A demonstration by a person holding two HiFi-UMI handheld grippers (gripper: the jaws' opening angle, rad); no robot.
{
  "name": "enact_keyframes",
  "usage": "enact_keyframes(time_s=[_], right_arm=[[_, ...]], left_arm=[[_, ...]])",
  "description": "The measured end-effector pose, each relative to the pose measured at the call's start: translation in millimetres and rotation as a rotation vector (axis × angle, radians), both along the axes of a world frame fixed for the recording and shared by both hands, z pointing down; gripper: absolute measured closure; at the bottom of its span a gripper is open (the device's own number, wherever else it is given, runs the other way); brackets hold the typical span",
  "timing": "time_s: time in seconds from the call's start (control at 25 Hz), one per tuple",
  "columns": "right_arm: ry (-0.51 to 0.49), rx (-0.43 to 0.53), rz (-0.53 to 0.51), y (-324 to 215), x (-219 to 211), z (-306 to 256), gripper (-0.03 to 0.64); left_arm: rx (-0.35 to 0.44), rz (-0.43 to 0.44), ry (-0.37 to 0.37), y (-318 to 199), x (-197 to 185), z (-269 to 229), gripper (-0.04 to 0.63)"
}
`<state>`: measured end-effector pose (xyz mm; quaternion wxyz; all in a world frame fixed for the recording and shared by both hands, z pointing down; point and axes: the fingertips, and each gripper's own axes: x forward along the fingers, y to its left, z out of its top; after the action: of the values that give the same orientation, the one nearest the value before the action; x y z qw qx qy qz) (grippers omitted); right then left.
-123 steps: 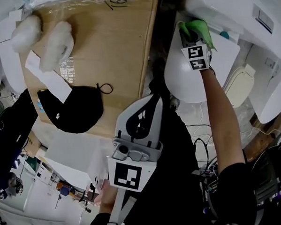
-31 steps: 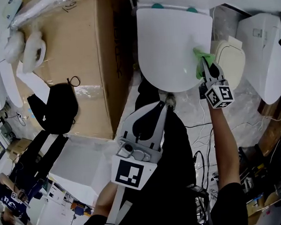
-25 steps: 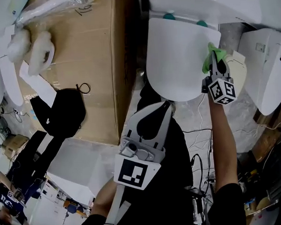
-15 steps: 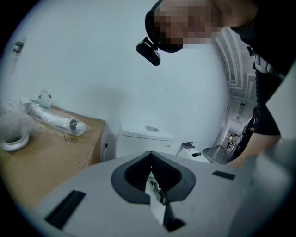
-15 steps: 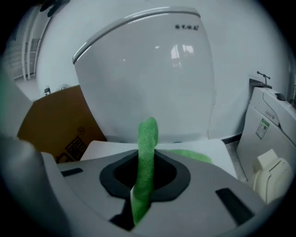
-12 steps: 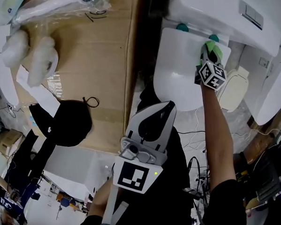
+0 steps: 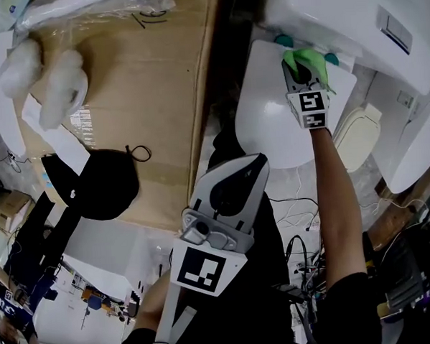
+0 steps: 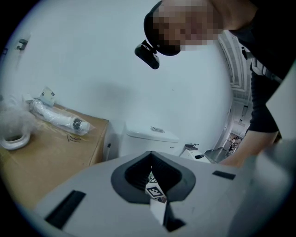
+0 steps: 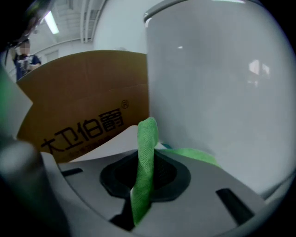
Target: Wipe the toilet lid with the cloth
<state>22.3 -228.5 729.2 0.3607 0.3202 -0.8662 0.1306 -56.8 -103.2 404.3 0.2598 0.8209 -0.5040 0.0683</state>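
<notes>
A cardboard box (image 7: 154,99) fills the head view from 9 to 12 o'clock. On it lie plastic-wrapped white parts (image 7: 44,72) at 10 o'clock and a black fabric item (image 7: 93,185) at its 8 o'clock edge. At 1 o'clock stands a white toilet, its cistern (image 7: 336,10) at the top of the view and the closed toilet lid (image 7: 270,121) just below it. A cream-coloured seat (image 7: 358,135) lies beside the lid at 3 o'clock, among other white fixtures.

The person's right arm reaches up from 5 o'clock, and the right tool (image 7: 298,71) sits on the back of the lid, close to the teal hinge caps (image 7: 285,40). It is pinching the green cloth (image 7: 312,58). The right gripper view shows a fold of the cloth standing upright in the narrow slot between the jaws, with more of it spread out to the right against the white porcelain. The cloth touches the lid at its 12 o'clock end, just under the cistern.

The left tool (image 7: 256,162) hangs at 6 o'clock, well apart from the lid and pointed toward it. Its jaws are pressed together with nothing between them. Through the opening behind their tips, the left gripper view shows the other tool's marker cube.
</notes>
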Motion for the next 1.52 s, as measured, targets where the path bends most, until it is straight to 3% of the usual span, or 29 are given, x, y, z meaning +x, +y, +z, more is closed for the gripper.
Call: enact_keyframes(time_s=[0.16,0.36,0.72,1.08,1.28,1.4,1.52], right_arm=[[0.040,-0.018,-0.293,39,-29,9,0.565],[0.095,-0.027,-0.570,103,-44,18,0.565],[0.078,-0.084,-0.718,227,-35,27,0.565],[0.045,-0.154,-0.779,354,-4,32,0.565],[0.038,-0.185,-0.745,385,5,35,0.565],[-0.063,-0.264,-0.601,369,3,21,0.565],[-0.290,-0.270,-0.279,315,11,-23,0.565]], left_arm=[[0.003,-0.014,-0.008,10,0,-2,0.592],[0.010,-0.042,-0.011,30,5,-7,0.592],[0.019,-0.070,-0.013,72,19,-12,0.592],[0.033,-0.047,-0.015,102,39,-20,0.592],[0.035,-0.037,-0.015,110,46,-23,0.592],[0.035,-0.024,-0.016,110,49,-25,0.592],[0.034,-0.014,-0.014,106,52,-25,0.592]])
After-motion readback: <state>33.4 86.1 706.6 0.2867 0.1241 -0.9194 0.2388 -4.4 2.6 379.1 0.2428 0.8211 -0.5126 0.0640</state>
